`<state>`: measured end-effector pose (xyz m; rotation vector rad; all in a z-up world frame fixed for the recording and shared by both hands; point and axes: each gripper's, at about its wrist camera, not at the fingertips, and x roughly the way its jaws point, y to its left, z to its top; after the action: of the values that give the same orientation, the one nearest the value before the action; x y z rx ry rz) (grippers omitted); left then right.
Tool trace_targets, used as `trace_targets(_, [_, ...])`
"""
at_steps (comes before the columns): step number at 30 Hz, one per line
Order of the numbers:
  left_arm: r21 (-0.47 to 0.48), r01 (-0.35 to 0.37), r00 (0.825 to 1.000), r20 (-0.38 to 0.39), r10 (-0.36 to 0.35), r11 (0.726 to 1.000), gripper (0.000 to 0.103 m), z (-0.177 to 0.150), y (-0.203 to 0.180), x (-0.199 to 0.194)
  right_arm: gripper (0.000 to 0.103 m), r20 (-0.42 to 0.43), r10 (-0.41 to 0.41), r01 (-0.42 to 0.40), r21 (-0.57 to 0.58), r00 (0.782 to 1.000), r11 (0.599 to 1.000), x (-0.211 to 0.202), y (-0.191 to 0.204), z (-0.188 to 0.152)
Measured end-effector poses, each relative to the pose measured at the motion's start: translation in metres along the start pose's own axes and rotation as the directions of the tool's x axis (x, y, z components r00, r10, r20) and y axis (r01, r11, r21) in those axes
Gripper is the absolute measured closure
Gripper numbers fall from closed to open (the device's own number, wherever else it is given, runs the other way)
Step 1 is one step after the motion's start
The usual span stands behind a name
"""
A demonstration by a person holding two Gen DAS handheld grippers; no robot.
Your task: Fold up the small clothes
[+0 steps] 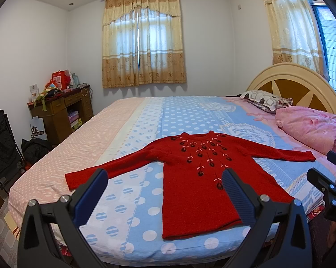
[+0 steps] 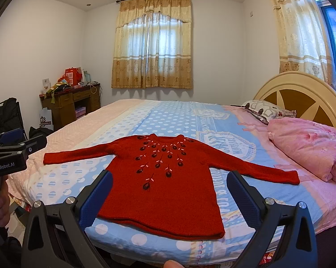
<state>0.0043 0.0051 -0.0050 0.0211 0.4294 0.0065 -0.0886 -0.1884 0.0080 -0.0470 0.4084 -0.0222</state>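
A small red knitted sweater (image 1: 197,178) (image 2: 165,185) with dark embroidered flowers lies flat on the bed, face up, both sleeves spread out sideways and hem toward me. My left gripper (image 1: 165,178) hovers open in front of the bed's near edge, its blue pads framing the sweater's left half. My right gripper (image 2: 170,182) is also open, held before the hem with nothing between its fingers. In the left wrist view the right gripper (image 1: 328,178) shows at the right edge, and in the right wrist view the left gripper (image 2: 18,143) shows at the left edge.
The bed (image 1: 132,120) has a blue and pink polka-dot sheet. A folded pink quilt (image 2: 310,149) and a patterned pillow (image 2: 266,111) sit by the round headboard (image 1: 301,91) on the right. A cluttered wooden desk (image 1: 63,109) and black bags (image 1: 2,143) stand at left.
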Motion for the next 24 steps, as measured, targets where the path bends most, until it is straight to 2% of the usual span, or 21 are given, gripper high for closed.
trace_targets(12, [-0.005, 0.008, 1.0, -0.023, -0.008, 1.0, 0.0, 0.0, 0.004, 0.005, 0.001, -0.037, 0.006, -0.006, -0.005, 0.999, 1.0, 0.014, 0.002, -0.009])
trace_targets(17, [-0.002, 0.02, 0.999, -0.038, -0.02, 1.0, 0.0, -0.005, 0.006, 0.023, 0.001, -0.089, -0.003, 0.002, -0.013, 0.996, 1.0, 0.036, -0.002, -0.019])
trace_targets(21, [0.025, 0.005, 0.999, -0.043, -0.004, 1.0, 0.0, -0.01, 0.006, 0.044, 0.001, -0.139, -0.032, 0.033, -0.001, 0.99, 0.999, 0.059, -0.016, -0.027])
trace_targets(24, [0.049, 0.005, 0.997, -0.075, -0.001, 0.999, 0.0, -0.012, 0.004, 0.068, 0.001, -0.182, -0.068, 0.072, 0.017, 0.981, 0.997, 0.077, -0.032, -0.034])
